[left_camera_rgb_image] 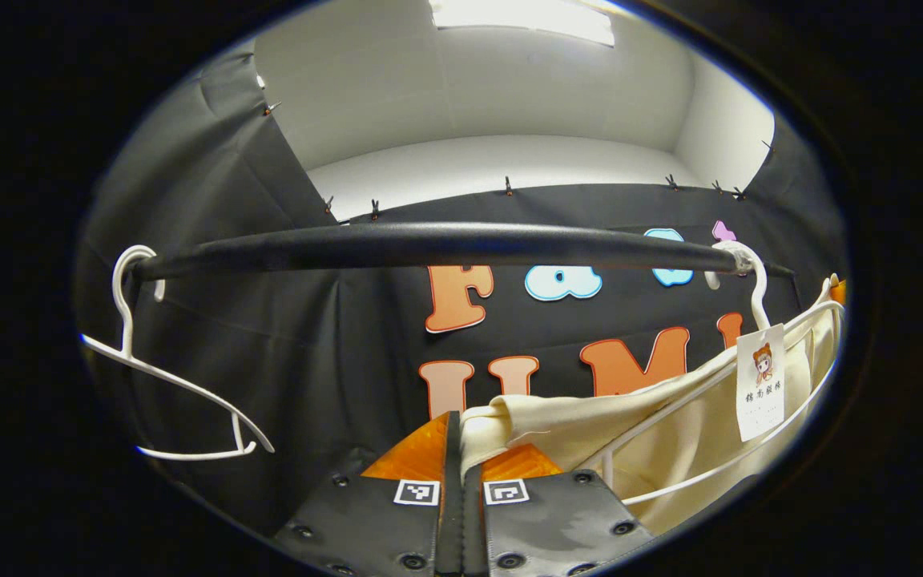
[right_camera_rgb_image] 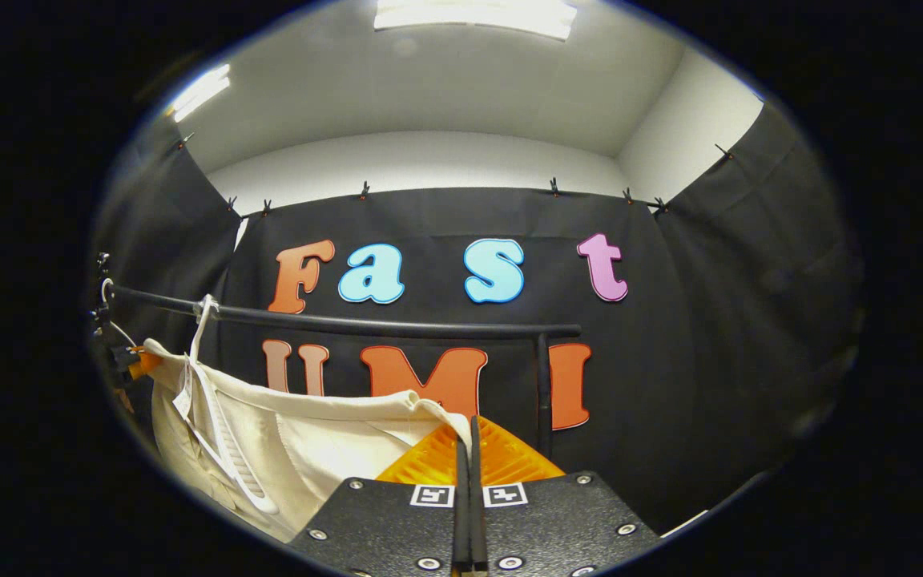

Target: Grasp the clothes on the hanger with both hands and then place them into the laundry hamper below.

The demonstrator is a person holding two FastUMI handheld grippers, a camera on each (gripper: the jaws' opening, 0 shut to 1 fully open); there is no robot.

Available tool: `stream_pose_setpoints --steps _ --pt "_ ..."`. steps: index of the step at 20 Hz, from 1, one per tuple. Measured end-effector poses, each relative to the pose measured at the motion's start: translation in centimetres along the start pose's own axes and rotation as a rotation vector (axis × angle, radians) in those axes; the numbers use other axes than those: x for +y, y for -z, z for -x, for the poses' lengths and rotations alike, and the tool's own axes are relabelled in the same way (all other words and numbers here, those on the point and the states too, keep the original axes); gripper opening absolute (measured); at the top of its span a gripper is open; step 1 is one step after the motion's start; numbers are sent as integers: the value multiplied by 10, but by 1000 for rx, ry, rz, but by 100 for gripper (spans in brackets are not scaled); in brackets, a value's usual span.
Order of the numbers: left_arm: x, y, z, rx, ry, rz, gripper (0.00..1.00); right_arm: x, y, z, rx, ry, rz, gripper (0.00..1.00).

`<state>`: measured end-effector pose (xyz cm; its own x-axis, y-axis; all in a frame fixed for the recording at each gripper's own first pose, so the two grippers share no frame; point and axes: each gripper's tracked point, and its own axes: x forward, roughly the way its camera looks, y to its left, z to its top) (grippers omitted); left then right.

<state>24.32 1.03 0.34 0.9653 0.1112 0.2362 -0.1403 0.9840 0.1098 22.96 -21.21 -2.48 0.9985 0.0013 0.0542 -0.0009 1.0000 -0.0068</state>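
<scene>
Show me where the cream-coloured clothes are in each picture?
Left gripper view: the cream clothes hang at the lower right, on a white hanger, reaching the left tongs.
Right gripper view: the cream clothes hang at the lower left, reaching the right tongs.
Shared landmark: the black rail that the hanger hooks over.

In my left tool's view the rail (left_camera_rgb_image: 445,244) runs across in front of the wall, a bare hanger (left_camera_rgb_image: 181,393) hooked at its left end. At the right end hangs another hanger (left_camera_rgb_image: 758,320) carrying the garment (left_camera_rgb_image: 670,425), whose edge reaches my left tool (left_camera_rgb_image: 461,449). In the right tool's view the garment lies left of my right tool (right_camera_rgb_image: 469,449), below the rail.
</scene>
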Motion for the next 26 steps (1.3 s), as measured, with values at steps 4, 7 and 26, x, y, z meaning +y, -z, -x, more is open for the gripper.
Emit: stream_pose_setpoints --steps 4,7,26 --pt "24 22 3 48 -52 2 6 23 63 -2 47 -78 -128 0" --pt "47 49 6 99 -108 8 6 55 129 -9 127 -136 -238 0" --pt "-9 236 161 438 105 -24 6 171 322 95 416 -202 -154 0"
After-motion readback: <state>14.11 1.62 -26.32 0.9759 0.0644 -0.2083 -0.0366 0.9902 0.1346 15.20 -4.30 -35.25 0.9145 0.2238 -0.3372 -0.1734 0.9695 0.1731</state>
